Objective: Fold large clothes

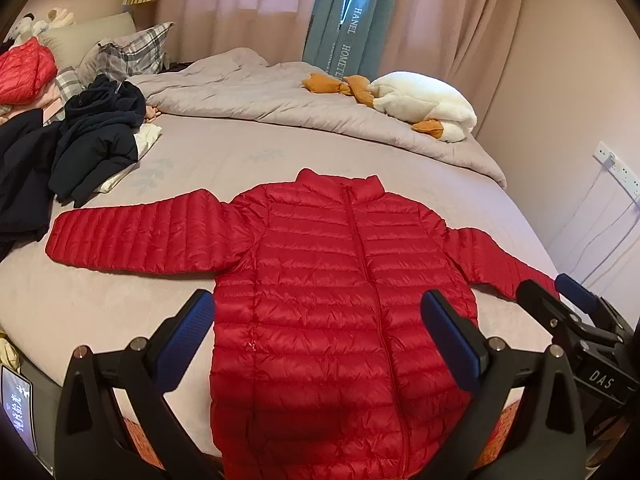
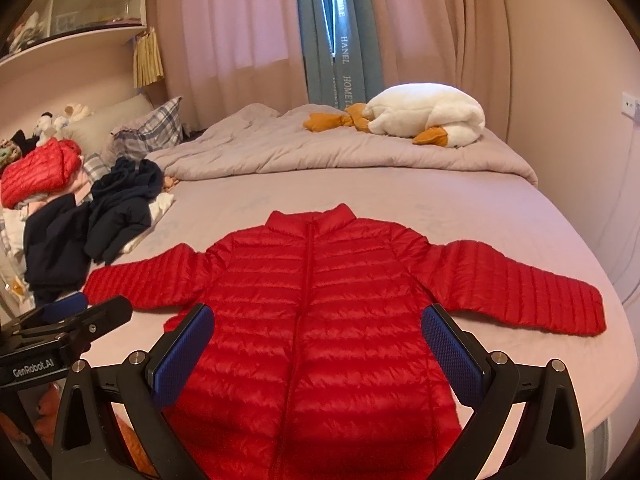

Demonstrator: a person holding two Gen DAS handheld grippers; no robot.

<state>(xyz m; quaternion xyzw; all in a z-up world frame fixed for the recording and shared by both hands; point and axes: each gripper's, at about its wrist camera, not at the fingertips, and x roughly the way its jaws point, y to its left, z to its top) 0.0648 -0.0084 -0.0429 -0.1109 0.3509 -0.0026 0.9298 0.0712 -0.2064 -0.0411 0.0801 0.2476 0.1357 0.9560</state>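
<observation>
1. Lying flat mid-frame on the bed (image 1: 120,320): red puffer jacket (image 1: 340,280), hem cut off below.
2. Left gripper (image 1: 316,332) and right gripper (image 2: 318,336) are hovering, jaws gaping wide, holding nothing.

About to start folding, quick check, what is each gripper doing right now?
Left gripper: open, holding nothing, above the red puffer jacket.
Right gripper: open, holding nothing.

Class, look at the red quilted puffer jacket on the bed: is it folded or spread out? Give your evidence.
Spread out. The red quilted puffer jacket lies flat, front up, zip closed, both sleeves stretched sideways on the bed; no fold shows.
</observation>
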